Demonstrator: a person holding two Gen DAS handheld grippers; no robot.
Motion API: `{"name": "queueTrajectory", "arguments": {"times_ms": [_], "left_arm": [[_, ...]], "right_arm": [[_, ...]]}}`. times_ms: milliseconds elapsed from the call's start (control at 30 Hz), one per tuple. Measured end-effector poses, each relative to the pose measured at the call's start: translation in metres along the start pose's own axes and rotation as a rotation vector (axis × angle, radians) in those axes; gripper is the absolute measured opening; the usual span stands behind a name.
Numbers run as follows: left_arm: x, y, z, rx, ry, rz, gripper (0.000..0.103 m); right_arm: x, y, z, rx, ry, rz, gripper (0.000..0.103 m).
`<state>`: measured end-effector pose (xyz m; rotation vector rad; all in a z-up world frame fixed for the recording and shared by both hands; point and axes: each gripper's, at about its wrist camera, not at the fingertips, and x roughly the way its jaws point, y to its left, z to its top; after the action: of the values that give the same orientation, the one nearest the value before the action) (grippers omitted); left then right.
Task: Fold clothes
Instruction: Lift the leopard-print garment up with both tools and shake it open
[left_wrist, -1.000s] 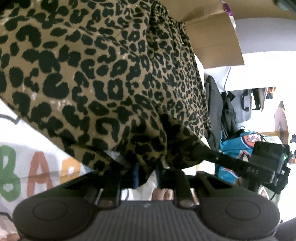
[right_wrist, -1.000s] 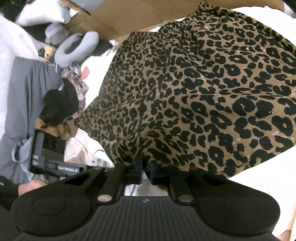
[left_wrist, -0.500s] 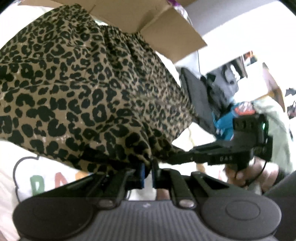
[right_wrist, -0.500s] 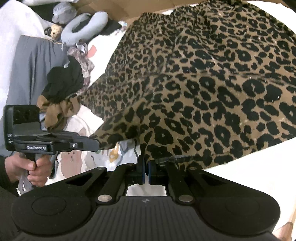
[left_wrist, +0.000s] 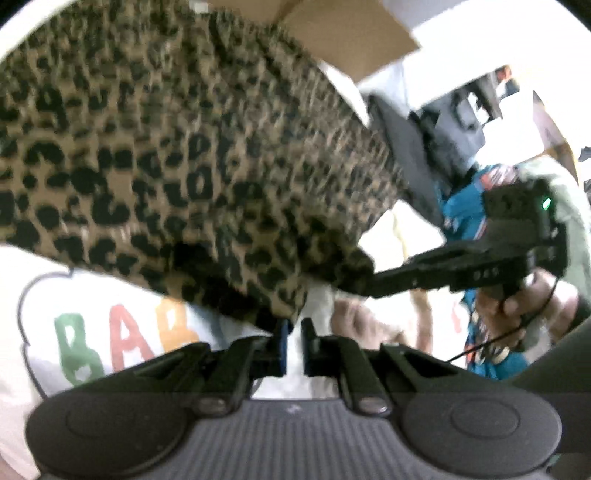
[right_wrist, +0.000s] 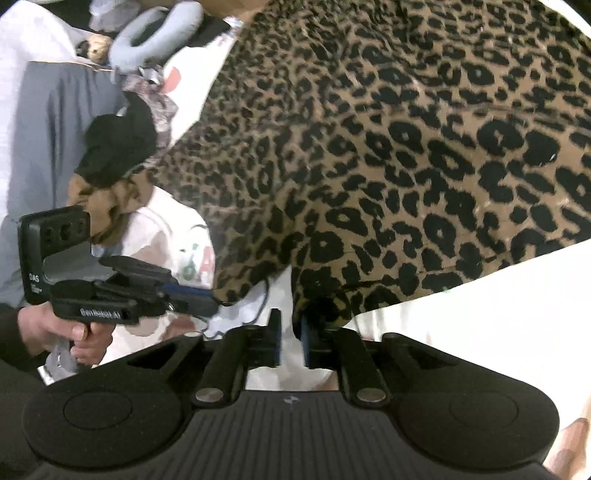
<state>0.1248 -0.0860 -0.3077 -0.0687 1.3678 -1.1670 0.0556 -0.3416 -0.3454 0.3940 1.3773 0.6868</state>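
Observation:
A leopard-print garment (left_wrist: 177, 155) lies spread on a white printed sheet, its gathered waistband at the far end. My left gripper (left_wrist: 293, 341) is shut on the near hem, which drapes over its left pad. In the right wrist view the same gripper (right_wrist: 214, 300) pinches a lifted corner of the garment (right_wrist: 406, 147). The jaws of my right gripper (right_wrist: 290, 332) are opening. The hem rests against its right pad (right_wrist: 306, 334), and white sheet shows in the gap. In the left wrist view the right gripper (left_wrist: 371, 282) has its tips at a bunched fold.
The sheet carries coloured letters (left_wrist: 122, 343). A cardboard box (left_wrist: 343, 33) stands behind the garment. Left of it lie a grey cloth (right_wrist: 55, 122), a black garment (right_wrist: 118, 144) and a blue-grey neck pillow (right_wrist: 155, 33). A teal garment (left_wrist: 465, 206) lies at the right.
The right gripper's jaws, shut on the hem before, have parted. The left gripper lifted its corner of the hem and rolled. The left wrist picture is now blurred.

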Motion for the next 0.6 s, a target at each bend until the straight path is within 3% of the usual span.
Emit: {"name": "queueTrajectory", "arguments": {"times_ms": [233,400,467,533,600], "left_arm": [[-0.016,0.001,0.031,0.014,-0.105,0.091,0.014],[-0.007,0.005,0.047,0.038,-0.14,0.22,0.014],[0.001,0.01,0.05,0.024,-0.132,0.231,0.014],[0.004,0.015,0.05,0.018,-0.12,0.24,0.014],[0.009,0.017,0.049,0.024,-0.109,0.247,0.021]], "right_arm": [[-0.033,0.001,0.017,-0.003,-0.127,-0.007,0.013],[-0.025,-0.001,0.03,-0.027,-0.16,-0.054,0.013],[-0.02,-0.002,0.035,-0.038,-0.162,-0.079,0.014],[-0.016,-0.002,0.039,-0.045,-0.167,-0.095,0.031],[-0.011,-0.002,0.042,-0.05,-0.173,-0.105,0.041]]}}
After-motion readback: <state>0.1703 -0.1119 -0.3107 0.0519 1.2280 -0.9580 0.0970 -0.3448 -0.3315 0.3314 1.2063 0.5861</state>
